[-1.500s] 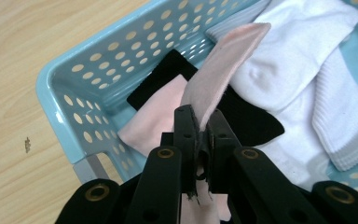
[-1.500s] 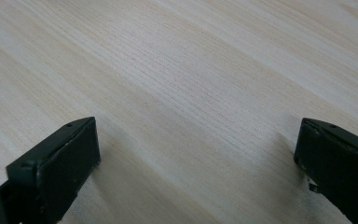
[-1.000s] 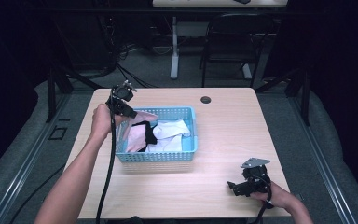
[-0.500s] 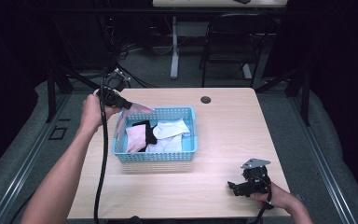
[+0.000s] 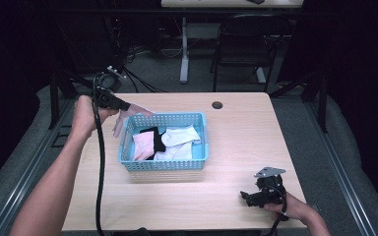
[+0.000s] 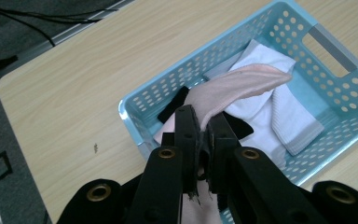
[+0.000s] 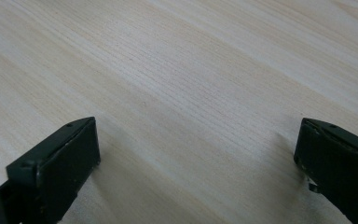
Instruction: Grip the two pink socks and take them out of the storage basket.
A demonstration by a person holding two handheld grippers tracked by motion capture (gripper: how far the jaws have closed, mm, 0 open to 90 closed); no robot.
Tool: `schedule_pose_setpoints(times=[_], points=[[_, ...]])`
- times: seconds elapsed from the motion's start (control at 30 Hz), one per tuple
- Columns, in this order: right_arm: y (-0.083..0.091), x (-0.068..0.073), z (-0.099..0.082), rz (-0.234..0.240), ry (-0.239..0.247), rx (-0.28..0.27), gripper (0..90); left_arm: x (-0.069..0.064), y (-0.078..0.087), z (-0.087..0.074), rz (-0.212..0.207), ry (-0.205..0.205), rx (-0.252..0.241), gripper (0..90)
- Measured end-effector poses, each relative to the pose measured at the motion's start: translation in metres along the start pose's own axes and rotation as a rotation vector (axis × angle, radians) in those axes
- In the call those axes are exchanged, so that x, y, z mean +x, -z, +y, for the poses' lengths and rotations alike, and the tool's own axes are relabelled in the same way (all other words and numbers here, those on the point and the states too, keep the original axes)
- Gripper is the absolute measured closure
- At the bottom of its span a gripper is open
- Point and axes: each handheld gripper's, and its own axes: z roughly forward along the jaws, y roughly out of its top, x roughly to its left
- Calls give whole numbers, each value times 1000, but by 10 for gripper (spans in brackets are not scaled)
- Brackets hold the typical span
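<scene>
Up and out past the basket's near-left corner has come the left gripper (image 5: 123,104) since a second ago, its fingers (image 6: 186,135) pinching a pale pink sock (image 6: 235,86) that now hangs clear above the blue basket (image 5: 165,164) rather than lying among the white and black socks in it. Lifting one sock out seems the step in hand. Next it needs carrying to bare worktop (image 5: 236,196), where the right gripper (image 5: 248,197) rests, fingers spread wide and empty.

Left gripper (image 6: 204,135) clamped, right gripper (image 7: 196,172) spread
</scene>
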Motion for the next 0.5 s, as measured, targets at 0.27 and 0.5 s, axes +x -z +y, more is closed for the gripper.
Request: schedule_pose_setpoints(times=[0.27, 0.5], points=[[0, 0, -1, 1, -1, -1, 0, 12, 20, -6, 30, 23, -30, 855], [1, 0, -1, -3, -4, -2, 0, 23, 35, -14, 56, 45, -46, 854]])
